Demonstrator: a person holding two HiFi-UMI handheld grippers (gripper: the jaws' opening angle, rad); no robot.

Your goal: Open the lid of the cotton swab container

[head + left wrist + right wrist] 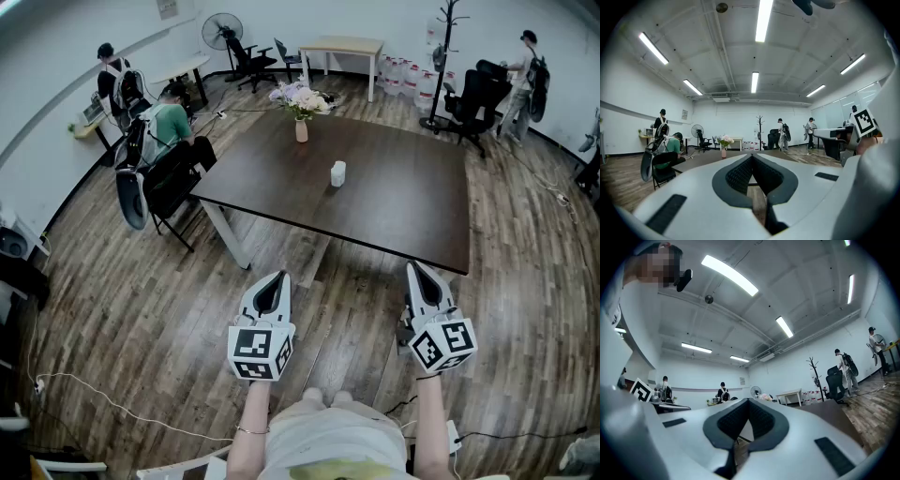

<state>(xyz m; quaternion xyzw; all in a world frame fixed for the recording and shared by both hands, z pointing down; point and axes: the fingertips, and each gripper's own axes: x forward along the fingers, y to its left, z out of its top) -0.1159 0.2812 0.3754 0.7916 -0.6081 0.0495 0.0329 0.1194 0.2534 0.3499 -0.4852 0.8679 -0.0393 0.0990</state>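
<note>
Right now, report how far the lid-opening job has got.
Nothing looks done yet. The cotton swab container stands alone on the dark table; it is too small here to judge its lid. Nothing is in hand: the left gripper and the right gripper are both shut and empty, held over the floor short of the table. All of it is left: reach the container, steady it and open the lid.

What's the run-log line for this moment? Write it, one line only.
phase: pre-approach | left claw: shut, empty | right claw: shut, empty | cotton swab container: on table, untouched, ahead of both claws
</note>
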